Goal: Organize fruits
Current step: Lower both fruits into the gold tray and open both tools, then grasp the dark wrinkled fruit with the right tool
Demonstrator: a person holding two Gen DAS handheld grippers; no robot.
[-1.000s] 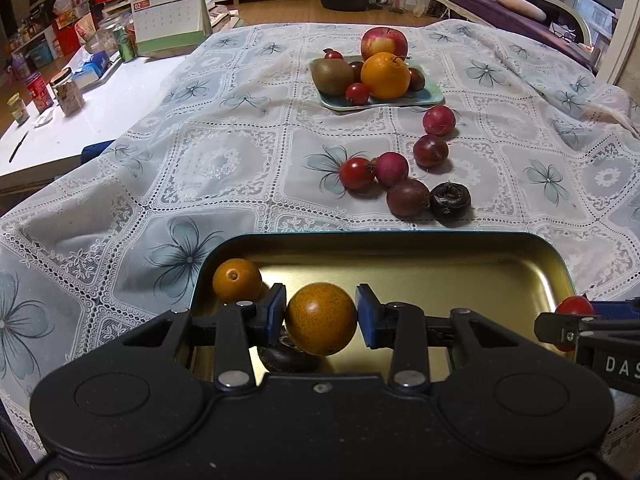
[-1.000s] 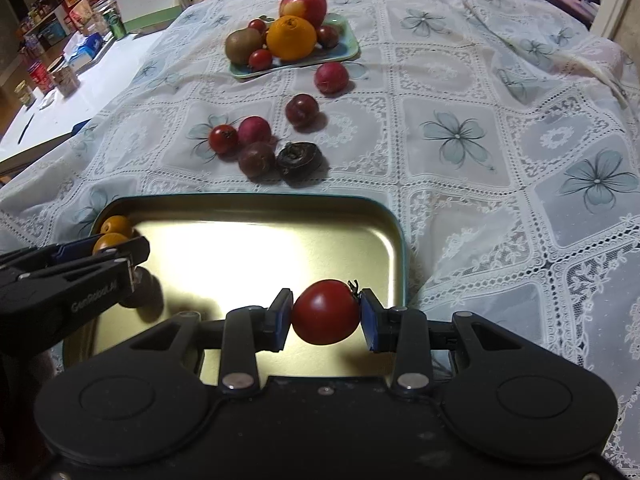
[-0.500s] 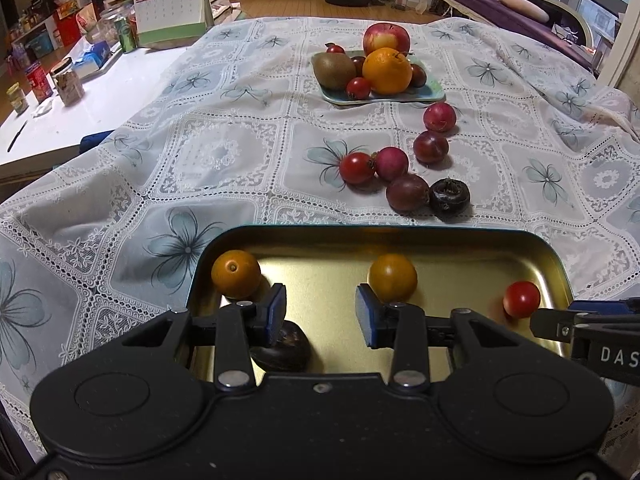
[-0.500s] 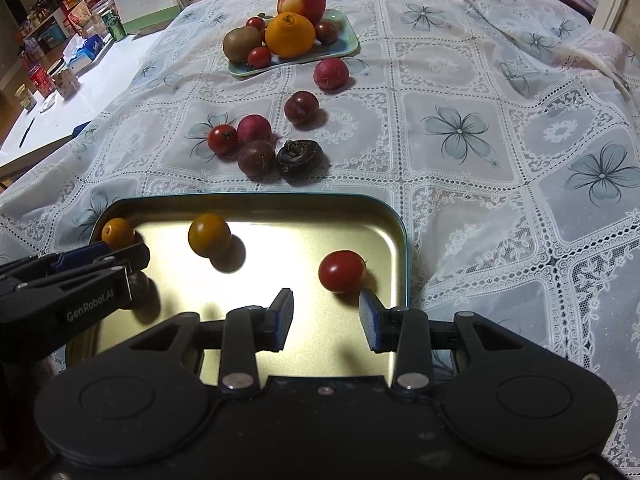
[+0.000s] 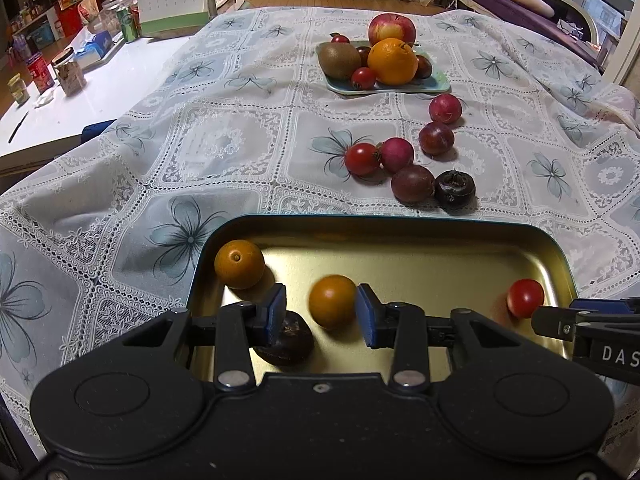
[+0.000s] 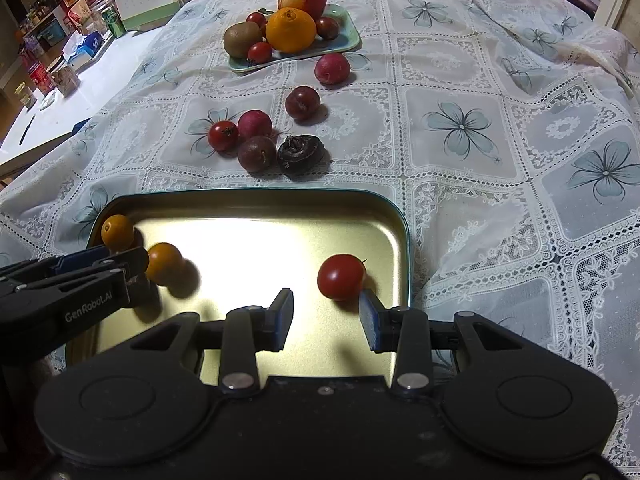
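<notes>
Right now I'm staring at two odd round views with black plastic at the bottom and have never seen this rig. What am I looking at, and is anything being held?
There is no robot. A person holds a two-finger claw in each hand, and a wide-angle camera on each looks forward along the fingers. The black plastic is the claw's own body.

In the left view, the left claw is open above a gold tray. An orange fruit lies on the tray between its fingers, not gripped. Another orange fruit sits in the tray's corner, and a dark fruit is partly hidden under one finger.

In the right view, the right claw is open too, with a red tomato lying on the tray just ahead.

Beyond the tray, six small red and dark fruits lie loose on the lace tablecloth. Farther back, a green plate carries more fruit. Nothing is held.
</notes>
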